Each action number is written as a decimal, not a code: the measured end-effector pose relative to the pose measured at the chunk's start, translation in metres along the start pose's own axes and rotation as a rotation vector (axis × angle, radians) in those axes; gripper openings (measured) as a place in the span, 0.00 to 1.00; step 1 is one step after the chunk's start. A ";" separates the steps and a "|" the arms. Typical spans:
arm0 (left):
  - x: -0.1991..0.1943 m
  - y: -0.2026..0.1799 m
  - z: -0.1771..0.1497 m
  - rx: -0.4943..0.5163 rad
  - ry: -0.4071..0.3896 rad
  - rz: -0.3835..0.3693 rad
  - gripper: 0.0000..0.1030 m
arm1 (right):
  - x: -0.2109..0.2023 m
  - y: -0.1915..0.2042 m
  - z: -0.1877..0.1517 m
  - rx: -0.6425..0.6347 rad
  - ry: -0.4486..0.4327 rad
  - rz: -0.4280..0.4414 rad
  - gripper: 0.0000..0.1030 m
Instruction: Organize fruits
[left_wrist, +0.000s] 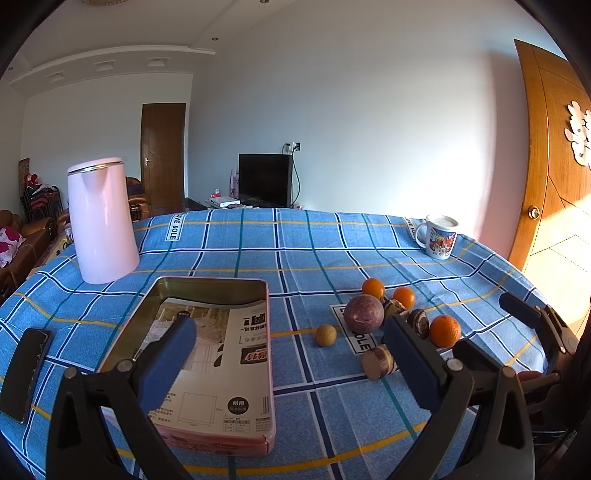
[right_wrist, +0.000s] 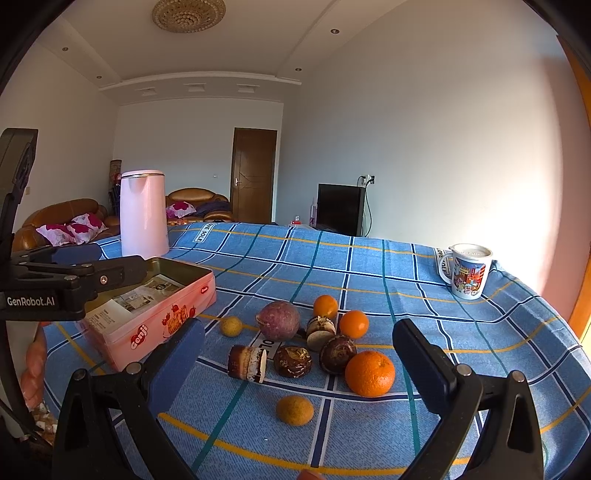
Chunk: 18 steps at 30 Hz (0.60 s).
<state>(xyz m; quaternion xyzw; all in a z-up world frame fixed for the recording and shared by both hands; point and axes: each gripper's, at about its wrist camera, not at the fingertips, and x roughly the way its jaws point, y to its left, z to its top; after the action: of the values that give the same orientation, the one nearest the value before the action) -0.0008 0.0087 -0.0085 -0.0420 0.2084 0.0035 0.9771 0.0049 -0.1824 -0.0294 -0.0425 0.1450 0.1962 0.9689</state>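
A pink tin box (left_wrist: 207, 369) (right_wrist: 147, 317) lies open on the blue checked tablecloth, lined with printed paper. To its right lie a purple passion fruit (left_wrist: 364, 313) (right_wrist: 277, 320), three oranges, the nearest one large (right_wrist: 370, 373) (left_wrist: 444, 330), two small yellow-brown fruits (right_wrist: 294, 410) (left_wrist: 325, 335) and several chocolate cakes (right_wrist: 246, 362). My left gripper (left_wrist: 291, 332) is open and empty, above the tin's right edge. My right gripper (right_wrist: 299, 345) is open and empty, above the fruit pile. The left gripper also shows at the left of the right wrist view (right_wrist: 74, 275).
A pink kettle (left_wrist: 101, 221) (right_wrist: 144, 214) stands behind the tin. A printed mug (left_wrist: 439, 236) (right_wrist: 469, 271) stands at the far right edge. A black phone (left_wrist: 26, 373) lies at the left edge. Sofas and a TV stand lie beyond the table.
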 end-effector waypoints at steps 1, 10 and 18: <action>0.000 0.000 0.000 0.000 0.000 0.001 1.00 | 0.000 0.000 0.000 0.000 0.000 0.000 0.99; 0.002 0.000 -0.003 0.001 0.008 0.002 1.00 | 0.000 0.001 -0.003 -0.006 0.003 -0.014 0.99; 0.004 -0.002 -0.004 0.004 0.014 0.001 1.00 | 0.001 -0.002 -0.004 -0.001 0.011 -0.006 0.99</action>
<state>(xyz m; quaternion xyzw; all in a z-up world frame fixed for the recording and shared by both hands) 0.0013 0.0065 -0.0133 -0.0403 0.2153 0.0033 0.9757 0.0057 -0.1840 -0.0336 -0.0444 0.1502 0.1930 0.9686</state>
